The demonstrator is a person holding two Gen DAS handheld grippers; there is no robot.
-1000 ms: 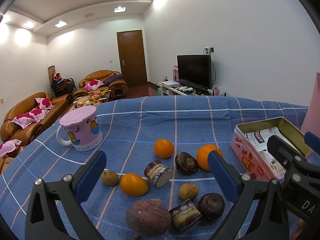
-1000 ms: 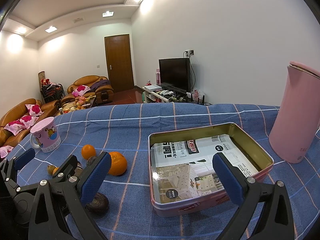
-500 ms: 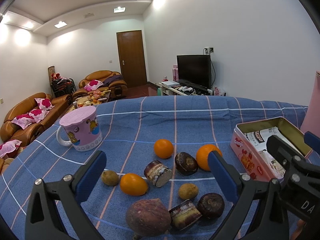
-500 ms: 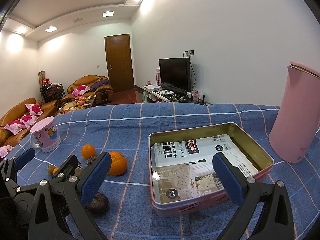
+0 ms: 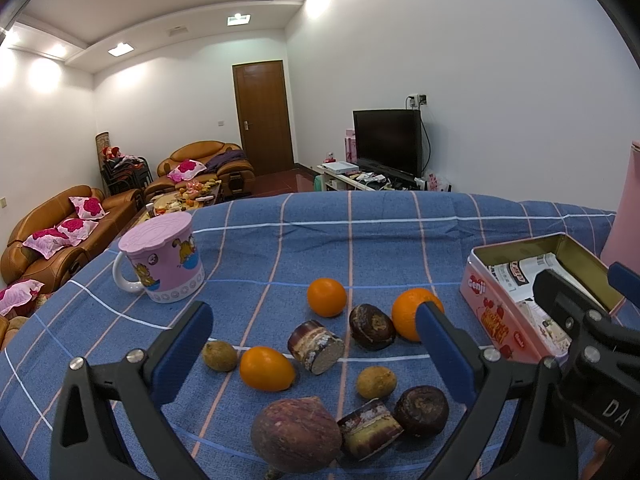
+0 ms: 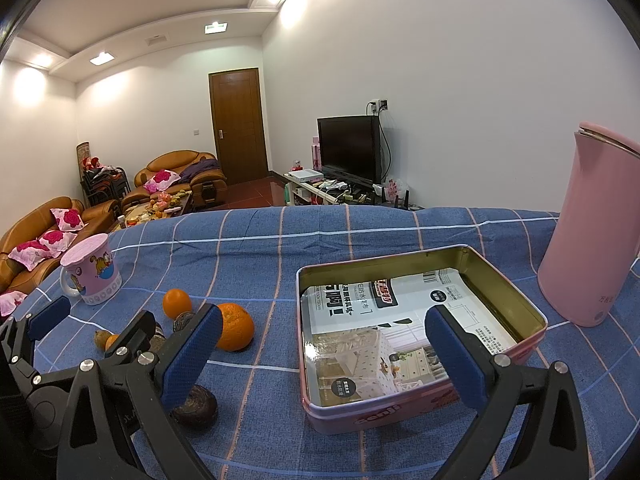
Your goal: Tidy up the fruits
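- On the blue checked tablecloth (image 5: 280, 248), the fruit lies in a loose cluster between the pink lidded mug (image 5: 162, 258) and the pink tin (image 5: 520, 304).
- Left gripper (image 5: 312, 344): jaws spread wide with nothing between the pads, hovering over the cluster.
- Right gripper (image 6: 324, 356): jaws also spread wide and empty, framing the tin (image 6: 416, 328), whose floor is lined with printed paper.
- Left wrist view shows the whole cluster: a far orange (image 5: 326, 297), a right orange (image 5: 408, 314) partly behind a blue pad, a near orange (image 5: 266, 368), two small brownish-yellow fruits (image 5: 219, 356) and (image 5: 376, 382), two dark round fruits (image 5: 372, 326) and (image 5: 422, 410), two cut cane-like pieces (image 5: 316, 346) and (image 5: 370, 428), and a large purplish root-like item (image 5: 296, 434) cut off at the bottom edge.
- What the dark fruits are cannot be told.
- Right wrist view hides most of these behind the left gripper's body; only two oranges and one dark fruit show clearly.
- Only the right wrist view shows the pink kettle (image 6: 592, 236) nearly whole; the left view clips it at the edge.
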